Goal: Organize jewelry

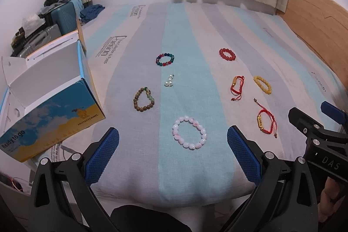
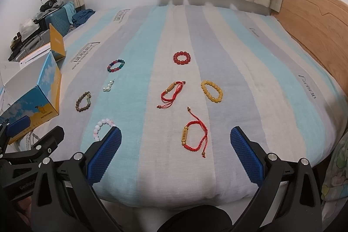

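1. Left wrist view: the left gripper (image 1: 173, 140) hovers at the near edge of the bed (image 1: 195, 177) with its jaws wide apart and nothing between them.
2. The pink bracelet (image 1: 189, 132) lies flat on the sheet, framed between the two blue pads (image 1: 102, 158), just far of the tips and a little right of centre. It is a round loop, so it has no long axis to line up with.
3. The open box (image 1: 50, 101) stands at the left, near this gripper; I judge it the likely place for the jewelry.
4. Farther off lie the wooden bracelet (image 1: 144, 102), pearls (image 1: 169, 80) and multicolour bracelet (image 1: 165, 59).
5. Right wrist view: the right gripper (image 2: 176, 145) is also spread open and empty. The red cord bracelet (image 2: 194, 137) lies between its pads, its long axis running near to far, gold bar on the left side.
6. A second cord bracelet (image 2: 171, 90), yellow bracelet (image 2: 211, 91) and red bead bracelet (image 2: 181, 58) lie beyond.
7. Each gripper is nearest to its own piece; the left, being beside the box, looks better placed to start.
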`<control>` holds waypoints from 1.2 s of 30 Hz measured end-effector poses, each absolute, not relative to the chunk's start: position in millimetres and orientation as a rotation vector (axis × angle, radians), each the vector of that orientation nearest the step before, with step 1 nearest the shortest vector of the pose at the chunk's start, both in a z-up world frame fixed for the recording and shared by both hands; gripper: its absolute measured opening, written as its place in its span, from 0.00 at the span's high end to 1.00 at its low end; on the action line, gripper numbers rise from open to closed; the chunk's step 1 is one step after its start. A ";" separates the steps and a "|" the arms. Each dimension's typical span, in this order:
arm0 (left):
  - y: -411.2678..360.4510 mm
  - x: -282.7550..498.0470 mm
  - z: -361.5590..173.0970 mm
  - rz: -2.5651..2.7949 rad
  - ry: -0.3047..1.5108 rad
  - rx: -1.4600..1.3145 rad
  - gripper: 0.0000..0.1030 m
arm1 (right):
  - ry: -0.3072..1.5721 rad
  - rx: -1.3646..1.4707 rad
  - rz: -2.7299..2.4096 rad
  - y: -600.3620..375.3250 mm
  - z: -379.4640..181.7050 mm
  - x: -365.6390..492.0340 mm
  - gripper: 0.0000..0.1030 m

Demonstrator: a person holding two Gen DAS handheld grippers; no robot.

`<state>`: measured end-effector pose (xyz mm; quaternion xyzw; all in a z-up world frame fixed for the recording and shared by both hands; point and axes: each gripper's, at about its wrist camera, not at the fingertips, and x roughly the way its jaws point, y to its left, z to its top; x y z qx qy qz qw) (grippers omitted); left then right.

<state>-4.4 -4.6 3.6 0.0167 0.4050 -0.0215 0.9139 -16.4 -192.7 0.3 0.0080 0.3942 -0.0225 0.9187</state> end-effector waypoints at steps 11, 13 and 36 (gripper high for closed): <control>-4.5 -4.1 2.9 -0.042 0.832 0.037 0.05 | 0.811 0.015 -0.046 -192.2 -1.1 -16.8 0.07; -4.2 -3.8 2.5 -0.040 0.834 0.035 0.05 | 0.813 0.015 -0.048 -192.3 -1.2 -16.7 0.07; -5.3 -2.0 1.7 -0.043 0.838 0.043 0.05 | 0.821 0.023 -0.050 -193.7 -2.9 -16.8 0.07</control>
